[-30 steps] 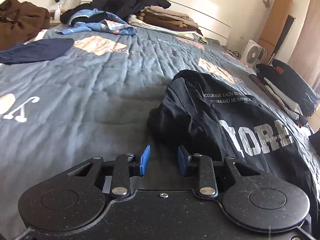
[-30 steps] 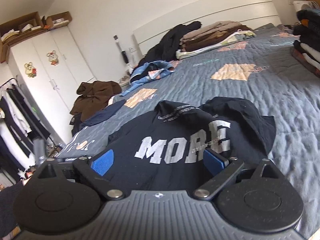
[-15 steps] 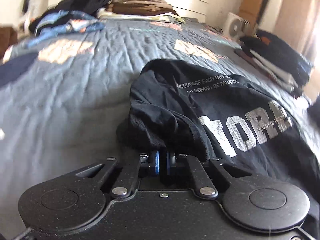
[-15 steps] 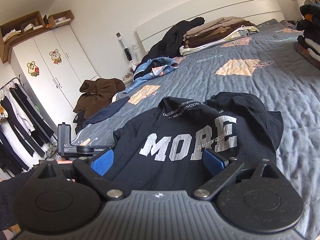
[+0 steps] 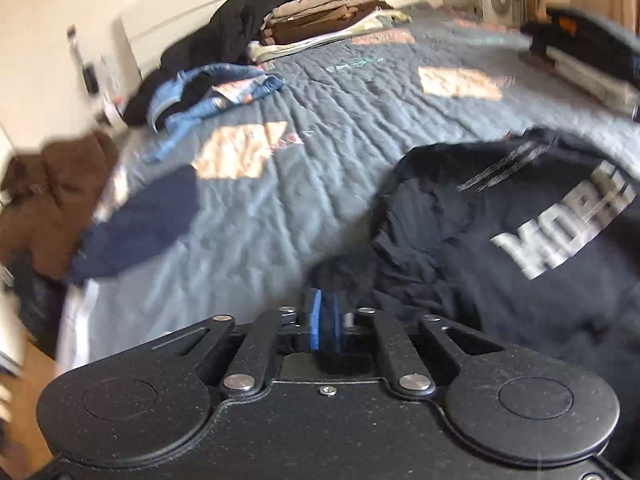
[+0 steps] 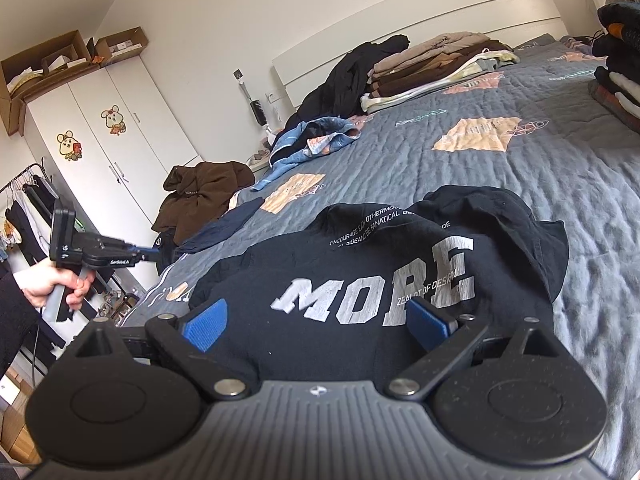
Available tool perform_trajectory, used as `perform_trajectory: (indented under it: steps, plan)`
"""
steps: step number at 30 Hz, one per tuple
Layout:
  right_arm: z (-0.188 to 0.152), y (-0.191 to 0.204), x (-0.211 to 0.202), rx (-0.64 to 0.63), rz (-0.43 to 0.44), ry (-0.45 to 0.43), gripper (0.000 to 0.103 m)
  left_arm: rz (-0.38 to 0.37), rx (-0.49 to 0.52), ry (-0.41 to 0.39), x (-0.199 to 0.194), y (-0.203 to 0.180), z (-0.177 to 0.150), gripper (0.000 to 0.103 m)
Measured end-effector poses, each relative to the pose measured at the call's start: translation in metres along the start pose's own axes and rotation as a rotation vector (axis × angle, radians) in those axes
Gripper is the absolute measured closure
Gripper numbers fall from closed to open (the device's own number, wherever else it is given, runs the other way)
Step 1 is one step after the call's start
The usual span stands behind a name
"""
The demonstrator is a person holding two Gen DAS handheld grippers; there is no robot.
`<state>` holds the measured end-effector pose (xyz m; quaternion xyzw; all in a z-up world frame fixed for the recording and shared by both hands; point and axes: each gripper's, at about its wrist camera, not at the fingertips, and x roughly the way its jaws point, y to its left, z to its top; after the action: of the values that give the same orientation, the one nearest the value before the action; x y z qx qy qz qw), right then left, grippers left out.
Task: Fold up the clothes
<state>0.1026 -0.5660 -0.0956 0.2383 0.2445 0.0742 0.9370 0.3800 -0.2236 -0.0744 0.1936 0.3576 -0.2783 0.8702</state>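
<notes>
While wide open, right tool [image 6: 316, 320] over black shirt [image 6: 360, 264]; left tool [image 5: 326, 312] opening, seemingly empty, beside it.

The left black two-finger tool [image 5: 326, 322] has its blue-padded fingers [image 5: 315, 320] close together with only a narrow gap, and they are parting; whether cloth sits between them cannot be told through the blur. In the right wrist view this tool [image 6: 154, 255] is held up off to the left by a bare hand [image 6: 54, 284] wrapped around its grey handle, below a dark sleeve [image 6: 12, 312]. The right black tool [image 6: 316, 322] has its blue-padded fingers [image 6: 206, 322] spread wide apart, pointing forward and slightly down.
</notes>
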Motion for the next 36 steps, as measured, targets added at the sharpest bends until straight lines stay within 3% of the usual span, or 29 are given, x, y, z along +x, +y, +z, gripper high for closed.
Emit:
perform_trajectory:
  steps: [1,3,7,11,12,13,14,15,16,19,21,23,26,28,30,33,34,36]
  plan:
    - [0.001,-0.001,0.000,0.000,0.002,0.001,0.007,-0.014,-0.041,-0.017,0.005,0.002,-0.007,0.050]
    - [0.002,0.000,-0.001,-0.004,0.003,-0.001,0.007,-0.003,-0.115,-0.025,0.022,0.008,-0.021,0.022]
    - [0.002,0.001,-0.002,-0.006,0.005,-0.005,0.007,-0.009,-0.298,0.031,0.059,0.028,-0.046,0.022]
    - [0.001,-0.003,0.001,0.003,-0.001,0.006,0.007,-0.160,-0.535,0.020,0.078,0.047,-0.067,0.024]
    - [0.000,-0.003,0.003,0.005,-0.003,0.010,0.007,-0.197,-0.532,0.007,0.080,0.043,-0.069,0.034]
    - [-0.001,-0.004,0.004,0.007,-0.005,0.014,0.007,-0.235,-0.529,-0.005,0.081,0.039,-0.071,0.060]
    - [-0.001,-0.004,0.004,0.007,-0.006,0.018,0.007,-0.267,-0.514,-0.010,0.082,0.033,-0.072,0.079]
    - [-0.002,-0.004,0.005,0.003,-0.005,0.022,0.007,-0.271,-0.445,0.017,0.083,0.021,-0.070,0.091]
    - [-0.002,-0.003,0.006,0.001,-0.003,0.024,0.007,-0.263,-0.357,0.030,0.077,0.009,-0.068,0.094]
    - [-0.003,-0.001,0.006,0.000,0.005,0.029,0.007,-0.218,-0.129,0.029,0.045,-0.018,-0.070,0.095]
    - [-0.003,0.000,0.006,-0.001,0.008,0.031,0.007,-0.105,0.088,0.031,0.019,-0.038,-0.077,0.095]
    - [-0.003,0.000,0.006,0.000,0.011,0.031,0.007,-0.026,0.302,0.088,0.005,-0.063,-0.090,0.095]
    - [-0.002,0.001,0.006,0.000,0.014,0.035,0.007,-0.050,0.373,0.190,0.001,-0.073,-0.106,0.087]
    - [-0.001,0.003,0.006,-0.006,0.019,0.036,0.007,-0.056,0.274,0.174,0.001,-0.053,-0.104,0.055]
    - [-0.001,0.004,0.006,-0.009,0.026,0.036,0.007,-0.068,0.162,0.151,0.000,-0.032,-0.102,0.044]
    - [-0.001,0.007,0.006,-0.019,0.033,0.034,0.007,-0.175,-0.244,0.024,0.006,0.027,-0.084,0.042]
    - [-0.001,0.006,0.006,-0.017,0.032,0.033,0.007,-0.191,-0.332,-0.006,0.011,0.041,-0.080,0.042]
    - [-0.002,0.004,0.008,-0.007,0.029,0.036,0.007,-0.194,-0.418,-0.030,0.027,0.056,-0.070,0.042]
